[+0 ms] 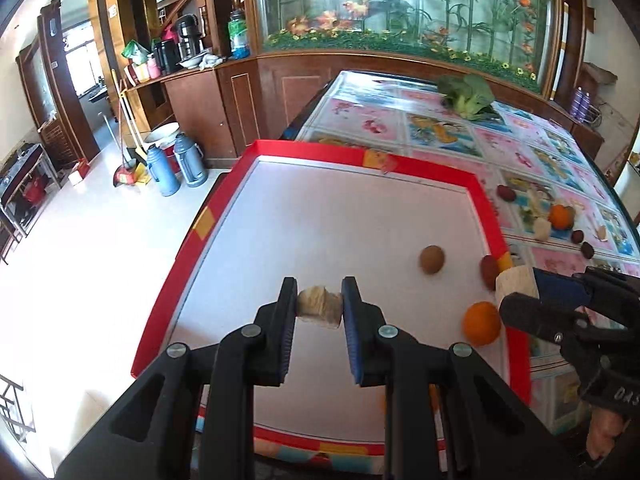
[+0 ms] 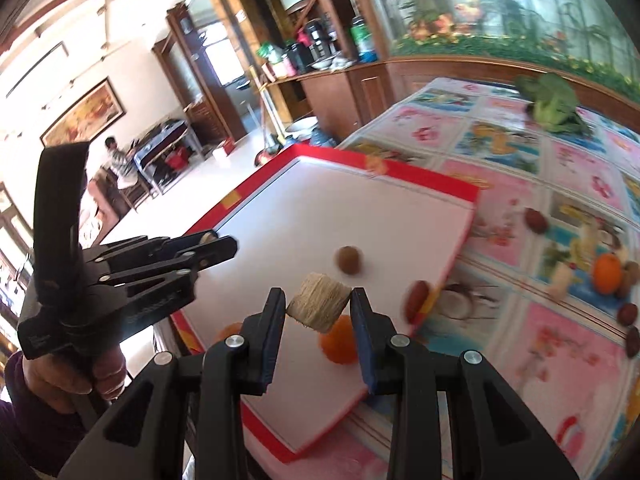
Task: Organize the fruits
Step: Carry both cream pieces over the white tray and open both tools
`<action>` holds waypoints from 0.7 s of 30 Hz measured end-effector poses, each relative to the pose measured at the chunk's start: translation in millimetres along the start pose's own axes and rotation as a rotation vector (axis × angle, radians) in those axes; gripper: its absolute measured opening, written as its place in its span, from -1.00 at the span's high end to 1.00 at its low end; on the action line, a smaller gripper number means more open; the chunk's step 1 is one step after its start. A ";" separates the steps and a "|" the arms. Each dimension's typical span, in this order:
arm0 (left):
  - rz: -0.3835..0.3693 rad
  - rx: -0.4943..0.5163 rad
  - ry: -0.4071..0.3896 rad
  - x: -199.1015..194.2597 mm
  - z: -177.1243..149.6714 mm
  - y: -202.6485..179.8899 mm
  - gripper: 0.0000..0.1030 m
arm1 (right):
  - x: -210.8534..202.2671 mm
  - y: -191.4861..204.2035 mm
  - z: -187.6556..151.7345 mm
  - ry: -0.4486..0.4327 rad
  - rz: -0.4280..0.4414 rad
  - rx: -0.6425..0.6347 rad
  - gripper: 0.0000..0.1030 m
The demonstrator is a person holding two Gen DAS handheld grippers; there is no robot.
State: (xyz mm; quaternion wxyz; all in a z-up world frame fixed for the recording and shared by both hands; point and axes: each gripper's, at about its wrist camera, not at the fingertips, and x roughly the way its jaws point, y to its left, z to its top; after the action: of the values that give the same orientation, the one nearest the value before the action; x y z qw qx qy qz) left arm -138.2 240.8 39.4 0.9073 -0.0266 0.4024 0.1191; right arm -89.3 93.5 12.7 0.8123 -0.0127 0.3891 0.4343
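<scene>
A white tray with a red rim [image 1: 424, 168] lies on the table, also in the right wrist view [image 2: 432, 186]. My left gripper [image 1: 320, 306] is shut on a pale sugarcane chunk [image 1: 319, 307] above the tray's near left part. My right gripper [image 2: 319, 306] is shut on another sugarcane chunk [image 2: 319, 307] above the tray's near right edge; it shows in the left wrist view [image 1: 516, 285]. On the tray lie a brown round fruit [image 1: 432, 259], a red date [image 1: 489, 271] and an orange [image 1: 481, 323].
On the patterned tablecloth right of the tray lie an orange [image 2: 607, 273], red dates [image 2: 536, 220], pale sugarcane pieces [image 2: 562, 278] and a brown fruit [image 2: 630, 276]. A leafy green vegetable [image 1: 470, 98] sits at the far end. Thermos flasks [image 1: 176, 168] stand on the floor left.
</scene>
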 end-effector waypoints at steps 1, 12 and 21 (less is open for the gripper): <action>0.004 -0.003 0.004 2.4 -1.2 2.2 0.53 | 5.3 4.7 -0.2 0.007 -0.002 -0.013 0.37; 0.032 -0.028 0.061 21.0 -14.5 18.5 0.53 | 48.2 16.4 6.4 0.094 -0.028 -0.026 0.38; 0.072 -0.027 0.073 26.8 -17.8 21.3 0.52 | 56.6 16.5 9.4 0.107 -0.088 -0.052 0.37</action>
State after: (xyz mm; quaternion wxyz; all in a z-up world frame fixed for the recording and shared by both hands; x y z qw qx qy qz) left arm -138.7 264.1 8.6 0.8867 -0.0286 0.4343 0.1563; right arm -77.2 146.5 -11.9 0.8082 -0.0740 0.4196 0.4066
